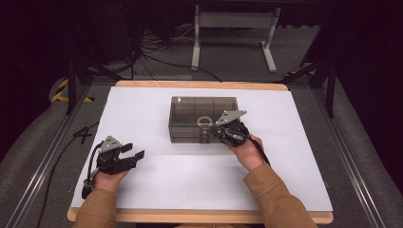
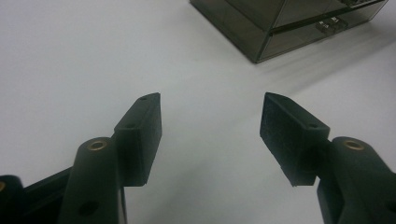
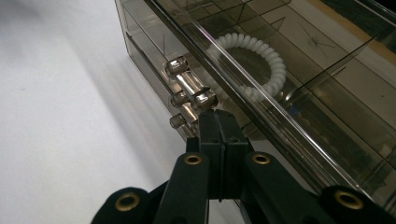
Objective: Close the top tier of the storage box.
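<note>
1. Far left of the high view: left gripper point(image 1: 134, 153) resting low on the white table cover point(image 1: 142, 118), jaws spread wide, nothing between them. Same seen in the left gripper view point(image 2: 210, 135), with bare white surface between the pads and a corner of the box well ahead.
2. Middle: smoky see-through organiser box point(image 1: 203, 118) standing on the cover, well apart from the left gripper. Two shallow drawers in its near face, both seemingly pushed in flush; a white coiled ring point(image 3: 254, 65) lying in a top compartment under the clear lid.
3. Right: right gripper point(image 1: 222, 134) up against the box's near face, jaws pressed fully together. In the right gripper view point(image 3: 219, 122), closed tips sitting just below the shiny upper drawer handle point(image 3: 189, 84), at or just touching the lower handle point(image 3: 184, 120); no handle visibly clamped between the pads.
4. Judged progress: early. Approach to the drawer front done; drawer not yet drawn out. Left to do, probably: hooking or gripping a handle, pulling the drawer open, perhaps with the left gripper steadying the box.
</note>
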